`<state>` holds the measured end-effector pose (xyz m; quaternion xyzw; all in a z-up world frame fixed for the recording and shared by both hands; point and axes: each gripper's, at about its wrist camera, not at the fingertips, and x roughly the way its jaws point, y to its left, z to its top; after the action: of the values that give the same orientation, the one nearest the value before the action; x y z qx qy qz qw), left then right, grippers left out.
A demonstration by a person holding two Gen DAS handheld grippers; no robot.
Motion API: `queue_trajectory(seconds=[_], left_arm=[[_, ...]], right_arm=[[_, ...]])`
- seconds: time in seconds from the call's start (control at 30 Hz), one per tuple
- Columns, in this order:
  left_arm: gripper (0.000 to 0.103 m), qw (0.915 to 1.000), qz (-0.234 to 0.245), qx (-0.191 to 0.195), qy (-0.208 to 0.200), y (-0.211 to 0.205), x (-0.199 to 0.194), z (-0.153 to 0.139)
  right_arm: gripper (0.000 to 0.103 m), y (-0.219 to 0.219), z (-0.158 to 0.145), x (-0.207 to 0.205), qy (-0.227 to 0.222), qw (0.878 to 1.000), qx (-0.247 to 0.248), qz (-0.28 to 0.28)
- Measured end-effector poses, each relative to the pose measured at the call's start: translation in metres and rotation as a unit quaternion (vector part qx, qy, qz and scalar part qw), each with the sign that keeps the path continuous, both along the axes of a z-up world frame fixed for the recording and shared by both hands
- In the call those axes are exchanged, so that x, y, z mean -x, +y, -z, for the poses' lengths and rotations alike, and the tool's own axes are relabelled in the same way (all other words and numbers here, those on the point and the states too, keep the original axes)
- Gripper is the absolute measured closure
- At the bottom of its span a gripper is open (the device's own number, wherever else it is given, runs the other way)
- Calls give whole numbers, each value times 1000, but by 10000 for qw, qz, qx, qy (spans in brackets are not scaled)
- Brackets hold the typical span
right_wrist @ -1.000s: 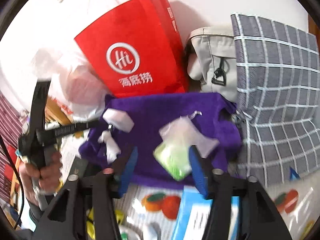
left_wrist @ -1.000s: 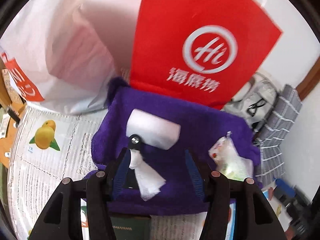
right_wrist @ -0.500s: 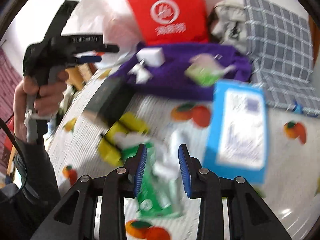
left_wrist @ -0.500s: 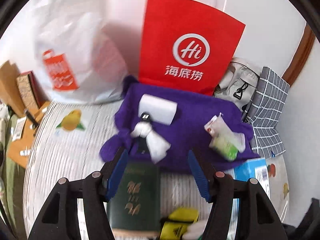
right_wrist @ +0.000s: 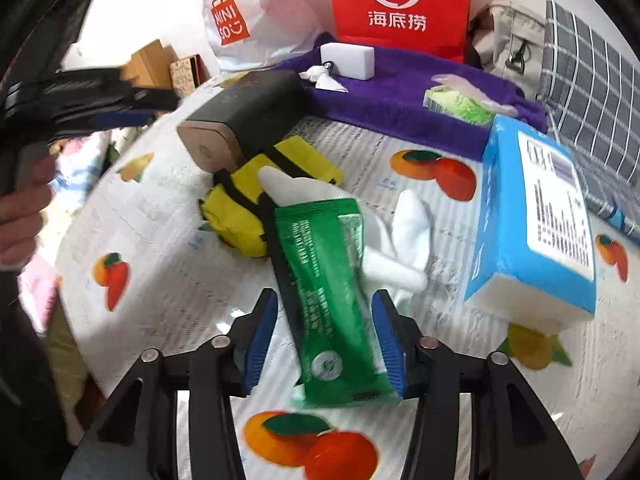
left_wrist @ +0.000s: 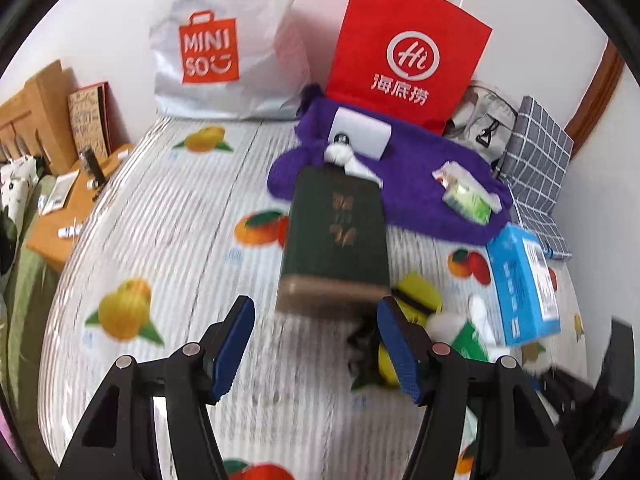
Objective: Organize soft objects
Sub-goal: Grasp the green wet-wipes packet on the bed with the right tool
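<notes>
My right gripper [right_wrist: 324, 340] jaws stand open astride the green packet [right_wrist: 328, 292]; my left gripper [left_wrist: 316, 344] gapes empty. Step judged: grasping; next, close squarely

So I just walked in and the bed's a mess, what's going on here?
A person is sorting soft things with two handheld grippers. The right gripper is open, its fingers either side of a green packet lying on white socks. The left gripper is open and empty, in front of a dark green box. A purple towel already holds some small items.

"MINISO" on white bag [left_wrist: 228, 40]; seemingly "Hi" on red bag [left_wrist: 408, 56].
</notes>
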<state>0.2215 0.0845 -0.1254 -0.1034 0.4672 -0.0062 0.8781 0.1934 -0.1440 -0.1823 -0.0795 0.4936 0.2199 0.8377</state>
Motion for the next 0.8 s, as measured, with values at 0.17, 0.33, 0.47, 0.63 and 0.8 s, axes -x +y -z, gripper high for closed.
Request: queue_trajectory(seconds=[0.17, 0.33, 0.47, 0.63, 0.8], left_arm=[[41, 9999, -79, 67, 50, 4, 19, 9], [41, 9998, -78, 25, 161, -1, 28, 19], [41, 9997, -19, -41, 249, -12, 28, 25], [41, 9993, 193, -105, 308, -33, 26, 31], [40, 9980, 438, -220, 395, -58, 21, 42]], right_arm=[[57, 6, 14, -10, 109, 9997, 24, -201], [71, 1, 0, 4, -185, 9995, -48, -239], [71, -12, -12, 16, -303, 9988, -366, -87], [71, -35, -21, 29, -388, 9974, -582, 171], [71, -63, -24, 44, -449, 9961, -625, 421]])
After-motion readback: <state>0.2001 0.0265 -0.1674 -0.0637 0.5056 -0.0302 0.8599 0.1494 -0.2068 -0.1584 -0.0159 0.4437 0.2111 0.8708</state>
